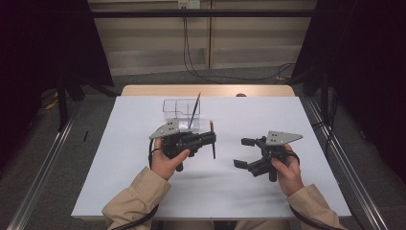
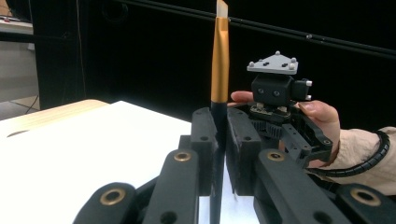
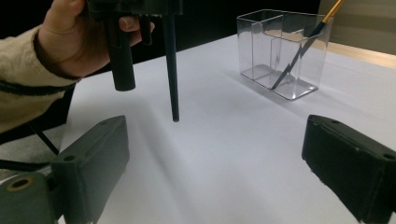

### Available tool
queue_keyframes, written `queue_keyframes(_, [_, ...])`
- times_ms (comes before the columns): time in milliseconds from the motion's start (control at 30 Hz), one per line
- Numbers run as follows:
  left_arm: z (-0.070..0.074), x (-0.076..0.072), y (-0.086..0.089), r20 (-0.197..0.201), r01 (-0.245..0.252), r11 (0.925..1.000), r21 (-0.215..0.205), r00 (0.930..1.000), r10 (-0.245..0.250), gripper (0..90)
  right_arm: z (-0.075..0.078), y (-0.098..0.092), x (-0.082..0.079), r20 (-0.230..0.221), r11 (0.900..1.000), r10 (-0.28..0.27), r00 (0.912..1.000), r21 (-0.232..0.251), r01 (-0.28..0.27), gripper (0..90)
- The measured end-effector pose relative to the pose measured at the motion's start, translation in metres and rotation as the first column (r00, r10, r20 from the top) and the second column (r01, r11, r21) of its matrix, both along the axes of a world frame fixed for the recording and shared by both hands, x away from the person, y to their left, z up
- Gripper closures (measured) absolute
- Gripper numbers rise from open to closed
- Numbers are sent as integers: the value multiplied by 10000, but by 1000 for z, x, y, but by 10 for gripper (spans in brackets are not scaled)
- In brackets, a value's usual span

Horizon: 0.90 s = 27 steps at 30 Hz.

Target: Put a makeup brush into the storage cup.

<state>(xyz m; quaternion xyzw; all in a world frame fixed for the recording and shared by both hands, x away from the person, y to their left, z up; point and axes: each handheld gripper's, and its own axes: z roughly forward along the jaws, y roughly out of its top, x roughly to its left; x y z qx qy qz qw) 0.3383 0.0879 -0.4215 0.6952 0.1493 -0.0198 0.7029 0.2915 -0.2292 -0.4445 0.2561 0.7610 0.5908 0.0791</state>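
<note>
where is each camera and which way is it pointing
High view: above the person's side, looking forward and down on the table; forearms, left gripper, right gripper.
Left gripper view: rides the left gripper, looking along jaws shut on a brush; the other hand beyond.
Right gripper view: rides the right gripper, open jaws toward the clear box.
All three share the brush.

Brush [image 2: 220,56] handle btm cut off by left gripper view edge, mid hidden btwn pads.
</note>
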Motion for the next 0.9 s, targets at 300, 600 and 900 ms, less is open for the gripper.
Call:
queue_keyframes(300, [0,0,1,45,-30,10000,10,10000,30,830,2,-20,-3,33,9993,-384,9993,-29,384,71])
queue_keyframes(600, [1,1,4,-23,-65,9999,137,10000,65,835,6,-42,-10,167,9968,-796,9967,-29,797,71])
queue_keyframes(900, [3,1,6,53,-143,9998,167,9999,142,835,7,-60,-16,233,9938,-1060,9941,-327,1067,75])
